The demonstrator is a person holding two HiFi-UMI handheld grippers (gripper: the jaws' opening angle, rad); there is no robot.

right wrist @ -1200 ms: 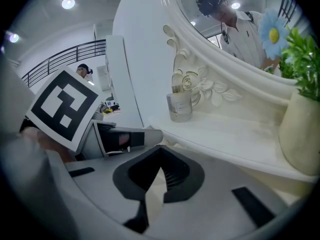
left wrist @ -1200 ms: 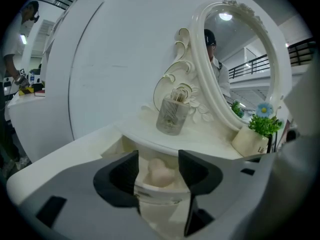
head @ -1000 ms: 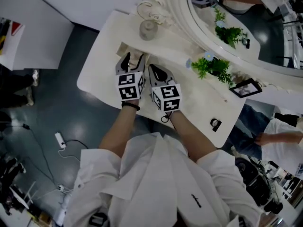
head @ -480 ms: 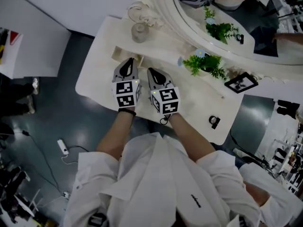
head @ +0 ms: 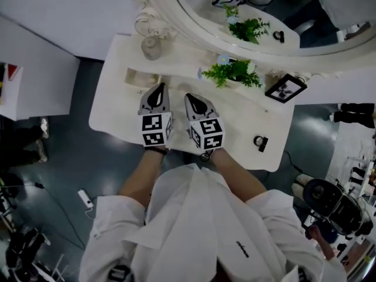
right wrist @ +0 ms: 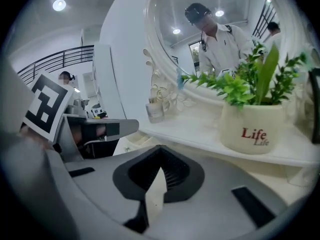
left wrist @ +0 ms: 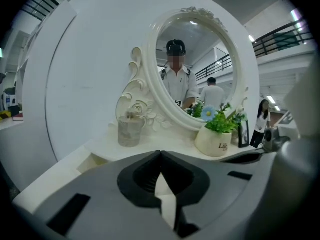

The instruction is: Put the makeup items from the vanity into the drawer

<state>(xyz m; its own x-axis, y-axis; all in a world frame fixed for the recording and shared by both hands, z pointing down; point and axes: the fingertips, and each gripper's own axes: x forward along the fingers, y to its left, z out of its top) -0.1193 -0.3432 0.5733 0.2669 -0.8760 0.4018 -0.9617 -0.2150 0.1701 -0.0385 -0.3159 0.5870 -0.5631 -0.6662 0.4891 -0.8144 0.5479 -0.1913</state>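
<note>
Quick update from the vanity: my left gripper is shut now, jaws tip to tip with nothing between them. A second ago those jaws were spread wide with the tips right at the little open drawer in the back left part of the top. Since then I've pulled back, so the left tips now sit clear of the drawer, toward the front edge. I can't make out what's inside the drawer from here. My right gripper is just beside the left one, jaws closed on nothing, same as it was before. Both hang over the middle of the top, close to the front edge. My head has shifted too, so the whole vanity sits higher and further left in the head view than it did. The small black item hasn't moved and lies near the front right corner, well apart from both grippers. Along the back edge are the glass jar at the left, the potted plant in the middle and the picture frame to the right, all under the round mirror.
</note>
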